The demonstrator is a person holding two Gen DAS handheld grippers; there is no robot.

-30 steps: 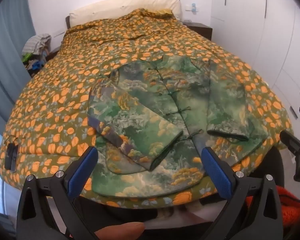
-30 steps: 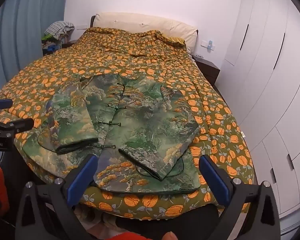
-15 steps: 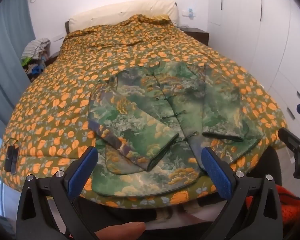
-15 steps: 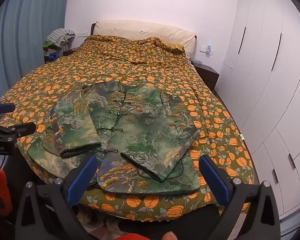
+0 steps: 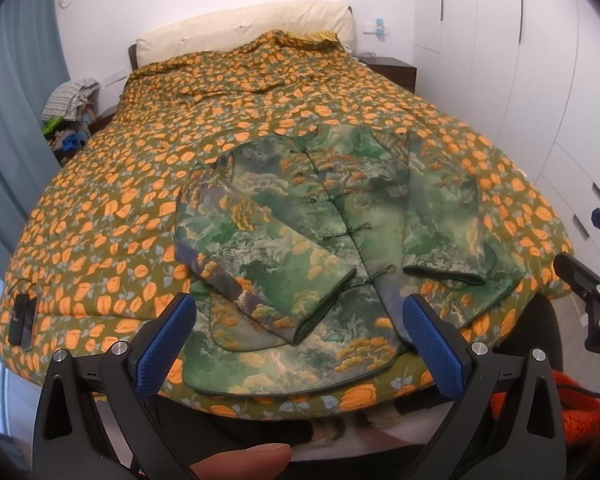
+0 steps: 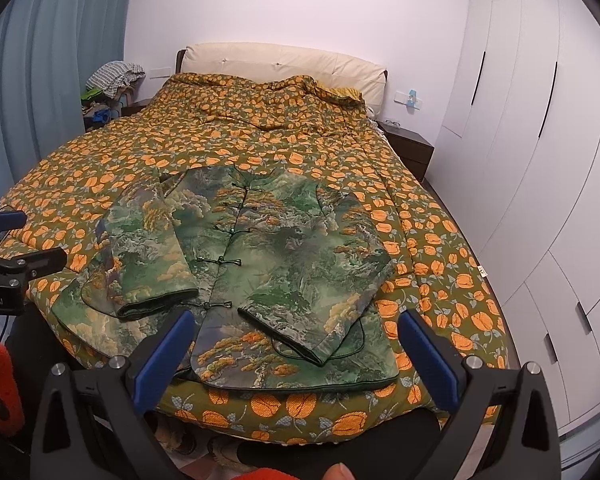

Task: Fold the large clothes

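Jacket (image 5: 324, 240) spread face-up at foot of bed (image 5: 140, 184), hem at near edge, both sleeves folded inward across front to narrow shape for next fold. Quilted, satin-like green landscape print, knotted frog closures down centre. Left gripper (image 5: 296, 336) and right gripper (image 6: 296, 344) held back off bed edge, blue-padded jaws wide, holding nothing, clear of cloth.

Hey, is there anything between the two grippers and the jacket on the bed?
Nothing visible. The jacket lies flat on the quilt with both sleeves folded over its front. The left gripper and right gripper both hover open just off its near hem, with only air between.
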